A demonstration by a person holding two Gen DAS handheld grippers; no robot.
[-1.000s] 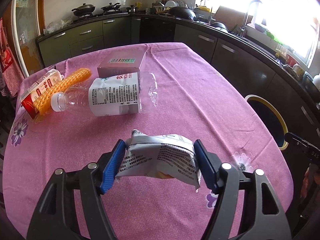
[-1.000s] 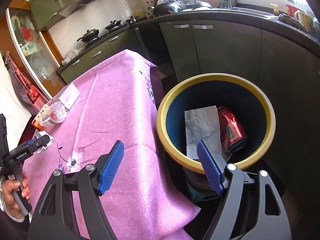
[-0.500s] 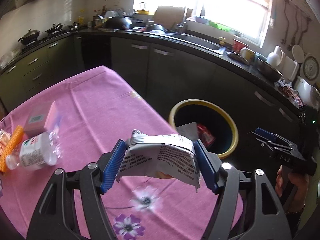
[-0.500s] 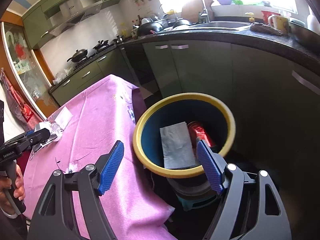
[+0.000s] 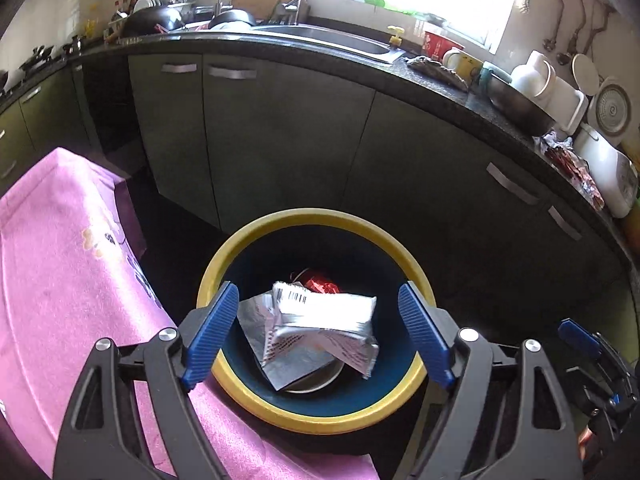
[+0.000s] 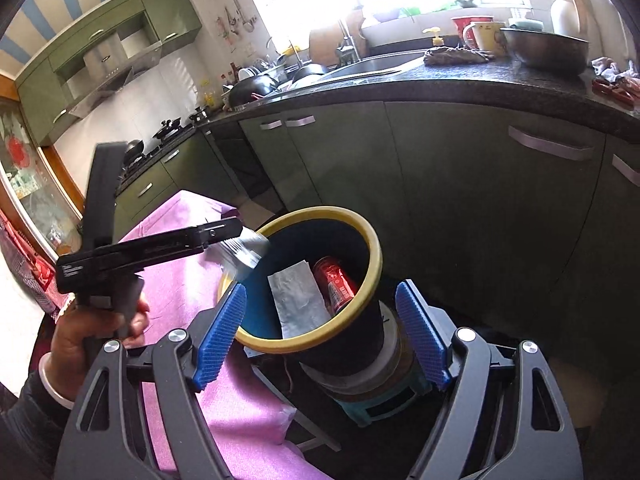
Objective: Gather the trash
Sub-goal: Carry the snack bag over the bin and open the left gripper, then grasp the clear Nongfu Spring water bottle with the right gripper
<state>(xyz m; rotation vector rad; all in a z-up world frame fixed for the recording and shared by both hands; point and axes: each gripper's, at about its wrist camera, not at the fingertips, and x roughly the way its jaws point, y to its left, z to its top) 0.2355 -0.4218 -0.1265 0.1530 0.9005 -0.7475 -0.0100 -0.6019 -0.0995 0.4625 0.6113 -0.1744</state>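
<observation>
Left hand-held gripper [image 5: 318,330]: spread wide above the yellow-rimmed dark bin [image 5: 418,274].
Crumpled silver snack wrapper [image 5: 324,320]: loose between the jaws.
Right hand-held gripper [image 6: 322,334]: spread, empty.

Pink tablecloth [image 5: 60,264], steel sink [image 5: 340,38], green cabinets [image 6: 460,184]

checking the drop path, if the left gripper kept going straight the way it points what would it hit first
Probably the silver snack wrapper just ahead of the open left gripper, apparently falling into the yellow-rimmed bin. Behind it lie a grey sheet and a red can; depth is unclear.
</observation>
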